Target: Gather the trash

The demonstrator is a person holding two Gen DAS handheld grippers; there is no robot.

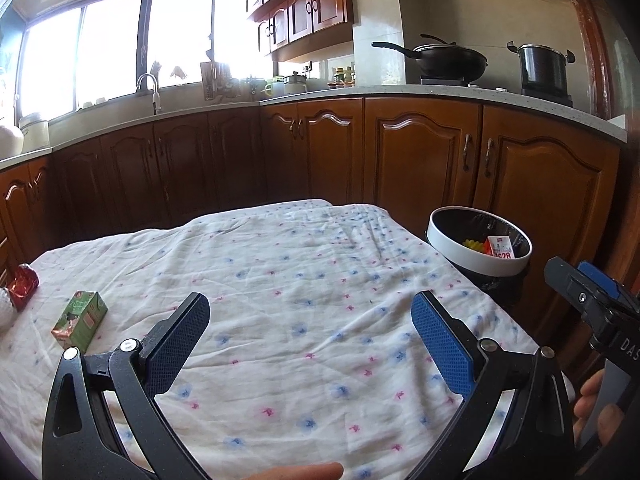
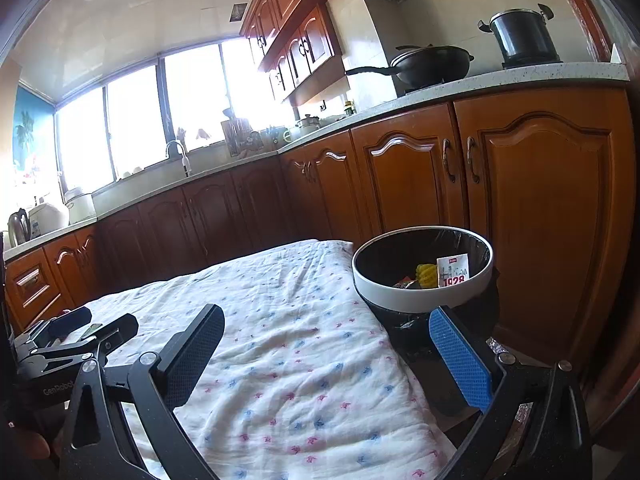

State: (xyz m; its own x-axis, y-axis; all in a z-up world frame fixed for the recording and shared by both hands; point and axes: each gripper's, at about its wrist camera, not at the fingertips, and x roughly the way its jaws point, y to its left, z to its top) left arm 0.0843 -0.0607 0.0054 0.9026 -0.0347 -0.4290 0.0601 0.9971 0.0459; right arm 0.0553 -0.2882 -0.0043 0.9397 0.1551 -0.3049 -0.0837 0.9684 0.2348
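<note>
A green drink carton (image 1: 80,319) lies on the flowered tablecloth (image 1: 280,280) at the left, with a red foil wrapper (image 1: 23,285) beyond it at the table's left edge. My left gripper (image 1: 310,316) is open and empty over the cloth, right of the carton. A white-rimmed bin with a black liner (image 1: 478,246) stands off the table's right corner and holds a yellow item and a white-red packet (image 1: 500,247). My right gripper (image 2: 326,332) is open and empty, just in front of the bin (image 2: 420,296). The right gripper also shows in the left wrist view (image 1: 592,304).
Brown kitchen cabinets (image 1: 420,152) run behind the table and the bin. A wok (image 1: 448,58) and a pot (image 1: 542,66) sit on the stove above. A white crumpled object (image 1: 6,308) lies at the far left table edge. The left gripper (image 2: 76,336) shows left in the right wrist view.
</note>
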